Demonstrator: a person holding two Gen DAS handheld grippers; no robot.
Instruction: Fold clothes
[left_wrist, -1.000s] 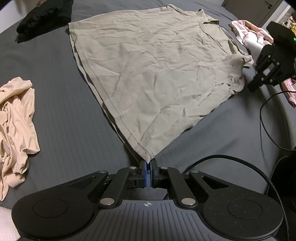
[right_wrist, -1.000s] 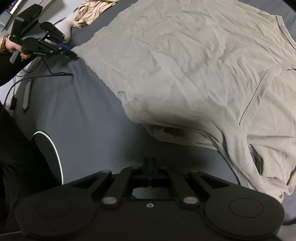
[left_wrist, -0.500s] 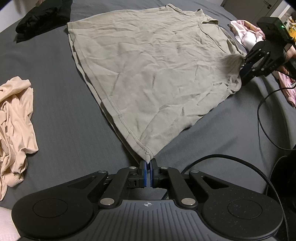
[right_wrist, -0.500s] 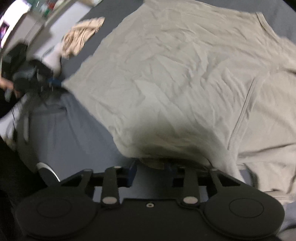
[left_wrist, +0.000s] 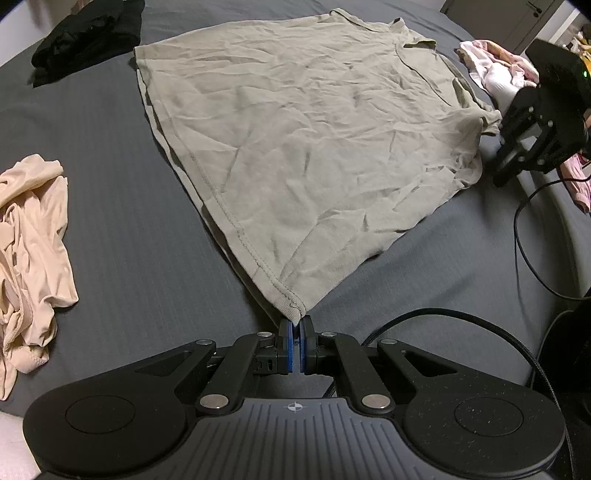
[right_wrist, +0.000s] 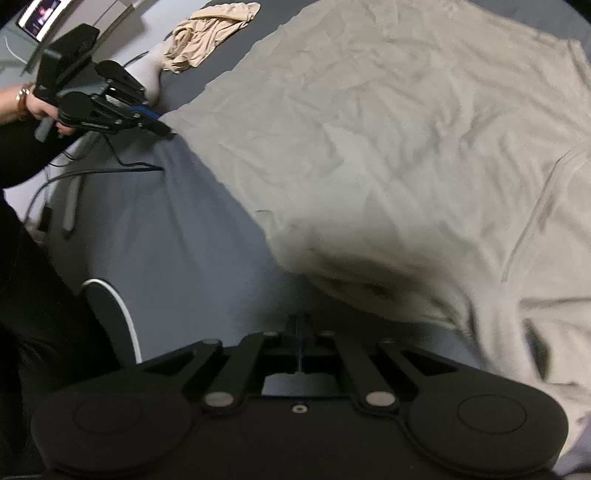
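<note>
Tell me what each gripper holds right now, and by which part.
The left gripper pinches the beige T-shirt by a bottom hem corner. The right gripper is shut at the shirt's side edge near the sleeve; the actual hold cannot be told.

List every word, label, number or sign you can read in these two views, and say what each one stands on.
No readable words or numbers in either view.
Left tongs body: a small crosshair mark only, no letters.
Screen at the top left of the right wrist view: lit, but too small and blurred to read.
Grey T-shirt: no print visible.
</note>
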